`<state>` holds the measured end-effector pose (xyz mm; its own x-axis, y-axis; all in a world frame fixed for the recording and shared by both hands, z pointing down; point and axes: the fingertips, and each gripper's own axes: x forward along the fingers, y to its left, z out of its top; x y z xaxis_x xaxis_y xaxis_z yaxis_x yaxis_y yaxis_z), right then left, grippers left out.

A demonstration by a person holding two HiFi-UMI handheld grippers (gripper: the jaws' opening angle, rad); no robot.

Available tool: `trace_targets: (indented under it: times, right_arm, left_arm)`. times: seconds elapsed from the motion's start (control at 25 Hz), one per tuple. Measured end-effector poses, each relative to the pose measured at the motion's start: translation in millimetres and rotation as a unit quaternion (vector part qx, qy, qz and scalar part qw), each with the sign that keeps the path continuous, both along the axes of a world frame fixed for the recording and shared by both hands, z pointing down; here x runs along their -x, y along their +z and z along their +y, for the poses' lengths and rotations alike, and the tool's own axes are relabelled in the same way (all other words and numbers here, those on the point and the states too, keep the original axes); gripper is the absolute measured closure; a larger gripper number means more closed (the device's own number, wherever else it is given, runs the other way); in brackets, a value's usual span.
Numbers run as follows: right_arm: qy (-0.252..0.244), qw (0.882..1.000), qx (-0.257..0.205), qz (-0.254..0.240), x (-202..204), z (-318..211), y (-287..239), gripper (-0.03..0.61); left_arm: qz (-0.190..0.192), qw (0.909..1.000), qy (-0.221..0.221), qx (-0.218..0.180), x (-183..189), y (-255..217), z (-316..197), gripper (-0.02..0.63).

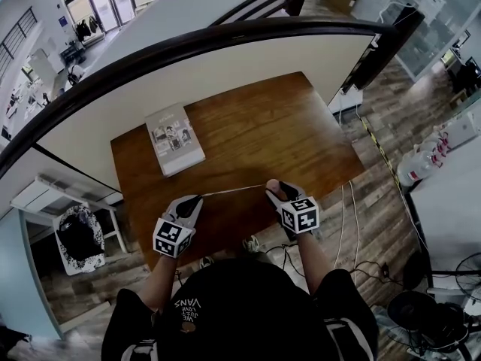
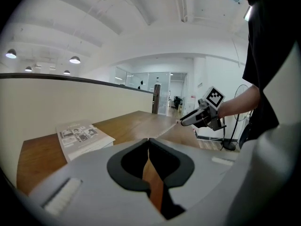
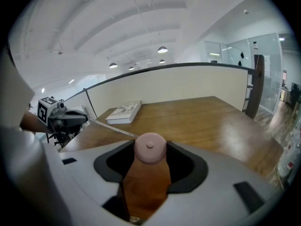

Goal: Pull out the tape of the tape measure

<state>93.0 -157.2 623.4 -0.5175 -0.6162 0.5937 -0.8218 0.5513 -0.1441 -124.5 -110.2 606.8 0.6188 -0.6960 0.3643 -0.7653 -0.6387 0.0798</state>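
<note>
A small round pink tape measure [image 3: 150,147] sits between the jaws of my right gripper [image 3: 151,160], which is shut on it. In the head view this gripper [image 1: 275,191] hovers over the near edge of the wooden table [image 1: 285,134]. A thin pale tape [image 1: 233,190] runs taut leftwards from it to my left gripper [image 1: 198,198], shut on the tape's end. In the left gripper view the jaws [image 2: 148,141] meet tightly and the tape [image 2: 164,130] leads off to the right gripper [image 2: 182,122]. The right gripper view shows the tape [image 3: 113,128] reaching the left gripper [image 3: 85,118].
A white book [image 1: 174,138] lies flat at the table's far left. A curved cream wall with a dark handrail [image 1: 225,40] borders the table's far side. Cables [image 1: 347,224] trail on the wooden floor to the right. A small stool [image 1: 79,239] stands left of the table.
</note>
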Motion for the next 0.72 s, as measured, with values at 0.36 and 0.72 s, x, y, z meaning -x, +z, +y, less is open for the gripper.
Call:
trace_targets:
  times: [0.36, 0.72]
  right_arm:
    - [-0.009, 1.000, 0.005, -0.004, -3, -4, 4, 0.359]
    - [-0.022, 1.000, 0.019, -0.003, -15, -15, 16, 0.359]
  left_arm:
    - [0.012, 0.9998, -0.009, 0.016, -20, 7, -21, 0.596]
    - [0.015, 0.9993, -0.008, 0.034, -46, 24, -47, 0.595]
